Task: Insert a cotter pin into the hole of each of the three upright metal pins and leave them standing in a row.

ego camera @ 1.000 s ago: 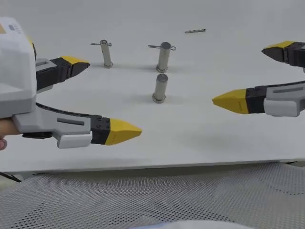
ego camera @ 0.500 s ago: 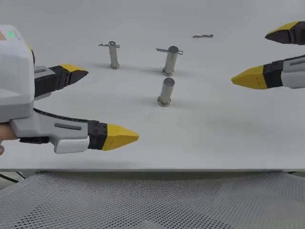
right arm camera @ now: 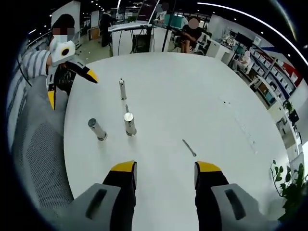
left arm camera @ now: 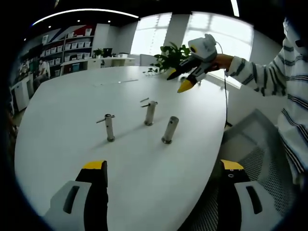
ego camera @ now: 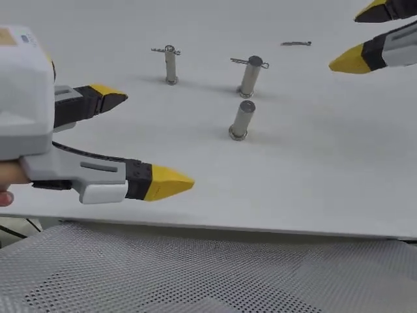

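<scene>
- Step in hand, by judgement: fetch of the loose cotter pin (ego camera: 296,44) for the last open hole, with two of the three holes filled.
- Found the loose cotter pin lying flat toward the far edge of the table (ego camera: 313,169), right of the metal pins and touching nothing. In the right gripper view, lay just ahead of that gripper's jaws.
- Found the bare metal pin (ego camera: 242,120) upright, closest of the three to the near edge, with nothing across its top as far as could be told.
- Noted the far-left metal pin (ego camera: 171,65) and the middle metal pin (ego camera: 251,77) upright nearer the far edge, each with a seated cotter pin (ego camera: 244,62) across its top.
- Caught the right gripper (ego camera: 355,36) above the far right part of the table, jaws spread, nothing held, near the loose cotter pin but apart from it.
- Caught the left gripper (ego camera: 140,140) over the near left edge, jaws wide apart, empty, well apart from all three metal pins.
- Next move, as judged: called for lowering the right gripper onto the loose cotter pin and closing low against the table. Thin and flat, so likely to skid or slip out.
- After that, presumably: needed fine alignment with the small hole, perhaps with the left gripper steadying the bare metal pin.
- Stood out of line with the other two, so probably needed a shift into the row.
</scene>
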Tool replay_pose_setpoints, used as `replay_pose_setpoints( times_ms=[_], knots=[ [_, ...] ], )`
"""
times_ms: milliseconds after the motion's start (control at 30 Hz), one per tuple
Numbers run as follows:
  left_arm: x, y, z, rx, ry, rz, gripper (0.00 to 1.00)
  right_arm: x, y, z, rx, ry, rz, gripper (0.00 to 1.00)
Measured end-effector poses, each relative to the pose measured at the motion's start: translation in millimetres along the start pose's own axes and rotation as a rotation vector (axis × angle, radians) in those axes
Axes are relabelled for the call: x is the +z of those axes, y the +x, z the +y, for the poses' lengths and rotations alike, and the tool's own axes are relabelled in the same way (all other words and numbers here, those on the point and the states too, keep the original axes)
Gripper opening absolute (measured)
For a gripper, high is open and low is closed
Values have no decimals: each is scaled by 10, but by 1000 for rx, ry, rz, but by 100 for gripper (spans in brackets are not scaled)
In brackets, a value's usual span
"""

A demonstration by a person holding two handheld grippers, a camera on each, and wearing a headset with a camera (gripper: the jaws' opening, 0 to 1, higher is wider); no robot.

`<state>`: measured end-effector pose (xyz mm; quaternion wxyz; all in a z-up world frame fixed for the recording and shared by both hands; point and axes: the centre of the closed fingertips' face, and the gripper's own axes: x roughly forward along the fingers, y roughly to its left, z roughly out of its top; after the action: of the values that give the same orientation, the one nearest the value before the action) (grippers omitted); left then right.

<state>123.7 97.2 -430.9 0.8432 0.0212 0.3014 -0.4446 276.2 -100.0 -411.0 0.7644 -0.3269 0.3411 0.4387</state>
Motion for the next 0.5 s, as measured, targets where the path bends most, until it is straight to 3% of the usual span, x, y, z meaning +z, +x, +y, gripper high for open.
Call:
replay_pose_setpoints(
  times_ms=[500],
  knots=[
    [-27,-43,50,1,-34,-10,93,-107,487,-379,24,-100,103,20]
  ],
)
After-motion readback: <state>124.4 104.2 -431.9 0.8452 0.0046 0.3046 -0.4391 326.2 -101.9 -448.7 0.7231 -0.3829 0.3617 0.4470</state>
